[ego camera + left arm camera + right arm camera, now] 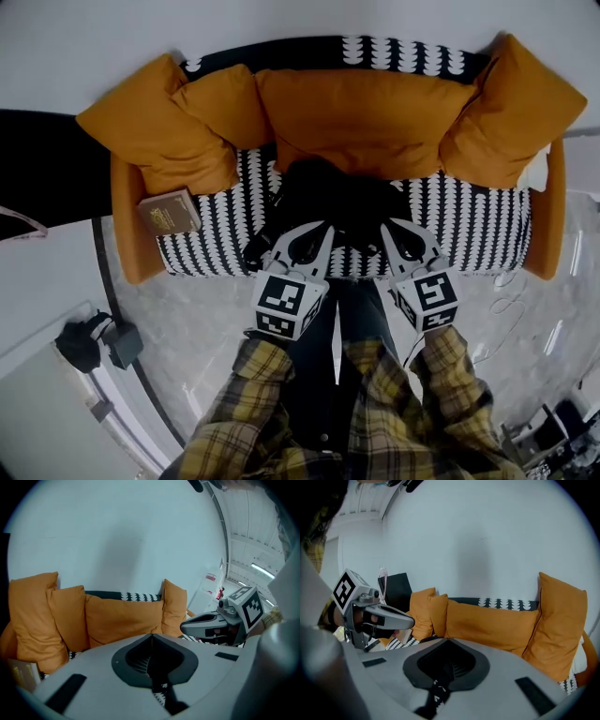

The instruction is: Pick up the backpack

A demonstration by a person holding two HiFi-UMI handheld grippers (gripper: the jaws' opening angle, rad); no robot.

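Observation:
The black backpack (328,192) sits in the middle of a black-and-white patterned sofa (487,230), in front of the orange back cushions (366,117). My left gripper (317,231) hovers over the backpack's near left edge, jaws shut and empty. The right gripper (393,226) hangs beside it over the near right edge, also shut with nothing held. In the left gripper view the closed jaws (151,638) hide the backpack, and the right gripper (187,626) shows at the right. In the right gripper view the shut jaws (449,641) point at the cushions, with the left gripper (410,620) at the left.
A brown book (170,212) lies on the sofa's left end. Orange armrests (129,239) bound the seat. A black bag (82,343) and a dark box stand on the marble floor at the left; thin cables (506,305) trail on the right.

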